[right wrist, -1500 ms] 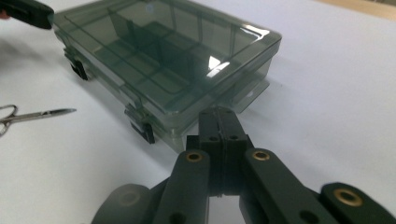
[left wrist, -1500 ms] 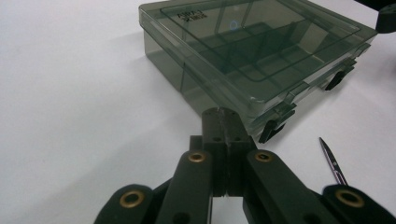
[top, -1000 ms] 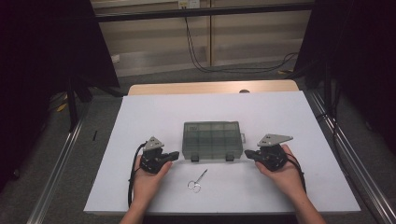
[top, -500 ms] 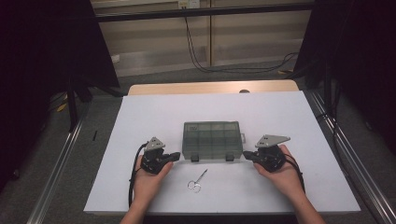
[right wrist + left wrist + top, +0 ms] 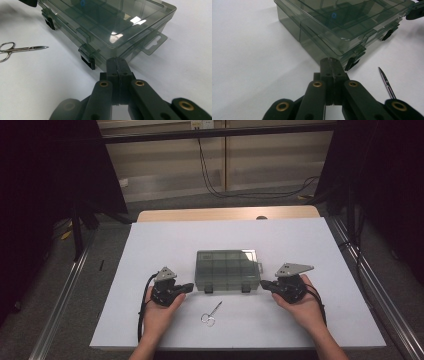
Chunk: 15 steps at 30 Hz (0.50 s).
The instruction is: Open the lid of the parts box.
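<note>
A smoky clear plastic compartment box (image 5: 226,269) lies shut in the middle of the white table, its two dark latches facing the person. Small metal scissors (image 5: 210,313) lie just in front of it. My left gripper (image 5: 188,286) rests on the table at the box's front left corner, jaws pressed together with nothing between them; in the left gripper view its tip (image 5: 331,60) stops just short of the box (image 5: 342,27), with the scissors (image 5: 387,82) at the right. My right gripper (image 5: 264,284) sits at the front right corner, likewise shut and empty (image 5: 117,60), near a latch (image 5: 88,60).
The white sheet (image 5: 150,245) covers a wooden tabletop whose far edge (image 5: 225,213) shows beyond it. Metal rails (image 5: 372,290) run along both sides of the table. Cables hang on the back wall. In the right gripper view the scissors (image 5: 17,49) lie at the left.
</note>
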{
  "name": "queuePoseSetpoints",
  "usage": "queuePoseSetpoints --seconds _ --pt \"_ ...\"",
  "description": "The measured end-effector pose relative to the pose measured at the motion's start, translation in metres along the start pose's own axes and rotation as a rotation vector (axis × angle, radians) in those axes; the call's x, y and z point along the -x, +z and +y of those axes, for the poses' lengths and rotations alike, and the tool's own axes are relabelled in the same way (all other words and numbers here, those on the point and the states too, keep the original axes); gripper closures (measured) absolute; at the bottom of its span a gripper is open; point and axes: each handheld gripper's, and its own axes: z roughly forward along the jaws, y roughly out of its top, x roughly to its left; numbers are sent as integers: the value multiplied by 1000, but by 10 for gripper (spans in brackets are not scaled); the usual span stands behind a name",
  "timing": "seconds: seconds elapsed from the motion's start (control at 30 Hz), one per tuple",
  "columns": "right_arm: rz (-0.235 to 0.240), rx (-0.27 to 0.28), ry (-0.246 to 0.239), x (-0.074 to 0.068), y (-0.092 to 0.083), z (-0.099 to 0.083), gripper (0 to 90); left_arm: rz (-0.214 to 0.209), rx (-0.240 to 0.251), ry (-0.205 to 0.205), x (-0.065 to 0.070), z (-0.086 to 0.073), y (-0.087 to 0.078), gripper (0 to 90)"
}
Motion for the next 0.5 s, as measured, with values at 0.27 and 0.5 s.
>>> queuePoseSetpoints --seconds 0.27,0.5 --pt "-2 42 17 0 -5 4 900 -6 29 2 4 3 -1 900" --pt "-6 78 24 -2 -7 9 900 -9 74 13 9 14 -6 900"
